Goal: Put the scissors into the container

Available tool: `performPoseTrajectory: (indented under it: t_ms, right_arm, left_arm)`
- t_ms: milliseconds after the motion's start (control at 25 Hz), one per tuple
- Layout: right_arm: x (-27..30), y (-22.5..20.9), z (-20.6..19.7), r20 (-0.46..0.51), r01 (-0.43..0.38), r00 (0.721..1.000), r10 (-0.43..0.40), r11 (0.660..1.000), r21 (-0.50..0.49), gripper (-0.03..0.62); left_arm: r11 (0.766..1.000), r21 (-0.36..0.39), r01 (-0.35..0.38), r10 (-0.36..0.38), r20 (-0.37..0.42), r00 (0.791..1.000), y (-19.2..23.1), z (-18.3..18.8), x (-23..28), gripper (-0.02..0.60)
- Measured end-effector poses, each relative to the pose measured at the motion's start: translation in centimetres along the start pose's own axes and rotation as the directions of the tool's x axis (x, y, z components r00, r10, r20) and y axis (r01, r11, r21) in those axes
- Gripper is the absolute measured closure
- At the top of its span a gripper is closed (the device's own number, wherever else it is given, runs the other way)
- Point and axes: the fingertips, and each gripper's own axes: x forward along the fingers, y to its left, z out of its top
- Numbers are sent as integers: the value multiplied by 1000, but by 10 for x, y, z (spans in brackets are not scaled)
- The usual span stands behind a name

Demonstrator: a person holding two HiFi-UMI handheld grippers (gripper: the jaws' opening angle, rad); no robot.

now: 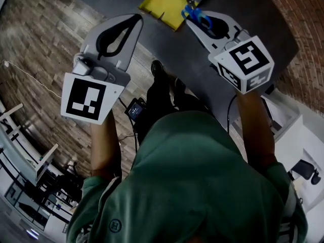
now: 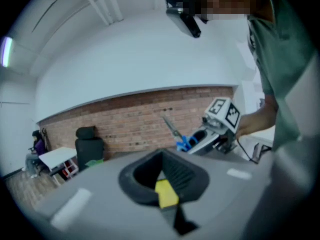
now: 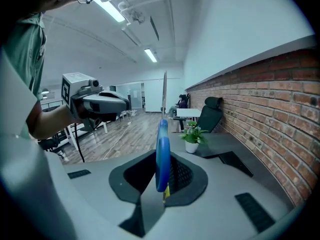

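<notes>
Blue-handled scissors are held in my right gripper, which is shut on the handles. In the right gripper view the blue handle stands edge-on between the jaws, and the thin blades point up and away. A yellow box-like thing lies on the dark table just past both grippers; I cannot tell whether it is the container. My left gripper is raised at the left, shut with nothing in it. The left gripper view shows the right gripper with the scissors in the air.
The person's green shirt fills the lower head view, with wood floor at the left. A brick wall, a small potted plant and a black chair stand beyond the table.
</notes>
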Motion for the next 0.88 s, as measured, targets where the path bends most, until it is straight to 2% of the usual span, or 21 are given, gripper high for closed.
performPoseTrajectory:
  t_ms: [880]
  right_arm:
    - [94,-42,-54,-159,-15,987,25,998,60,546]
  left_arm:
    - [994,-110,14,-19,-44,999,56,-65,42,578]
